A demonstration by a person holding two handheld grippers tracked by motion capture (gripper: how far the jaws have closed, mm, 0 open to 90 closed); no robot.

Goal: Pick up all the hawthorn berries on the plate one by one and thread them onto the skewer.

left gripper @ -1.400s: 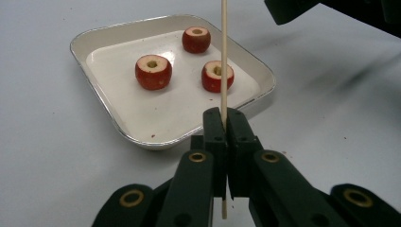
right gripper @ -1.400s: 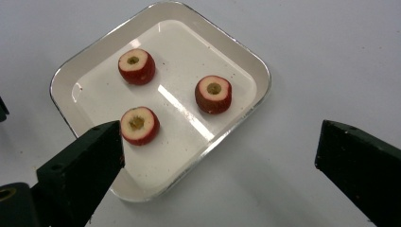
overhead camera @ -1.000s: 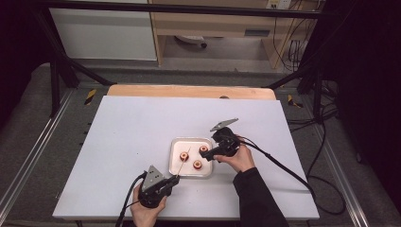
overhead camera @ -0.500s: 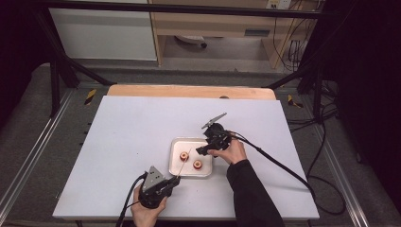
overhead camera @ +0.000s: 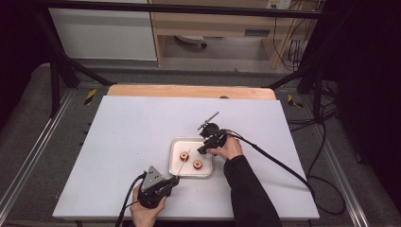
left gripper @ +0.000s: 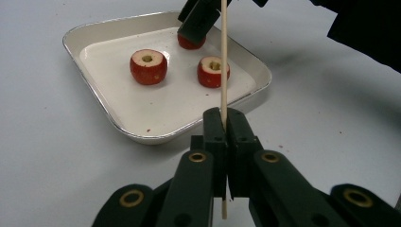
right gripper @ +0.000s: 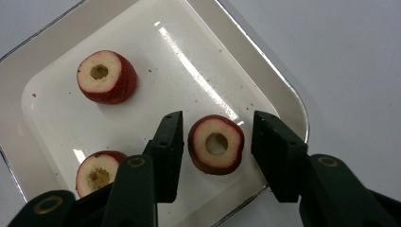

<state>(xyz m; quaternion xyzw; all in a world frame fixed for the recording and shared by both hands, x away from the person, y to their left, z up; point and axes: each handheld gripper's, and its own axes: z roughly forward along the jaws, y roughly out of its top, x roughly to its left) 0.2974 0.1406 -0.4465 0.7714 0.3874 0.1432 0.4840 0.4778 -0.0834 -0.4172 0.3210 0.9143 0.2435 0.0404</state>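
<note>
A white tray (overhead camera: 189, 140) near the table's middle holds three cored red fruit slices. My left gripper (overhead camera: 172, 181) sits at the front edge, shut on a thin wooden skewer (left gripper: 223, 61) that points up and over the tray. My right gripper (right gripper: 218, 137) hangs over the tray's right side, straddling one slice (right gripper: 216, 144). Its jaws have just been closing, and a small gap still shows on each side of the slice. The other two slices (right gripper: 106, 76) (right gripper: 98, 175) lie loose in the tray.
The tray lies on a white tabletop (overhead camera: 123, 142) with a wooden strip (overhead camera: 189, 91) along the far edge. Cables trail from both grippers toward the front and right. Dark frame bars stand beyond the table.
My right gripper has moved left and down over the tray, and its jaws have narrowed around a slice. The left gripper and skewer have stayed put.
</note>
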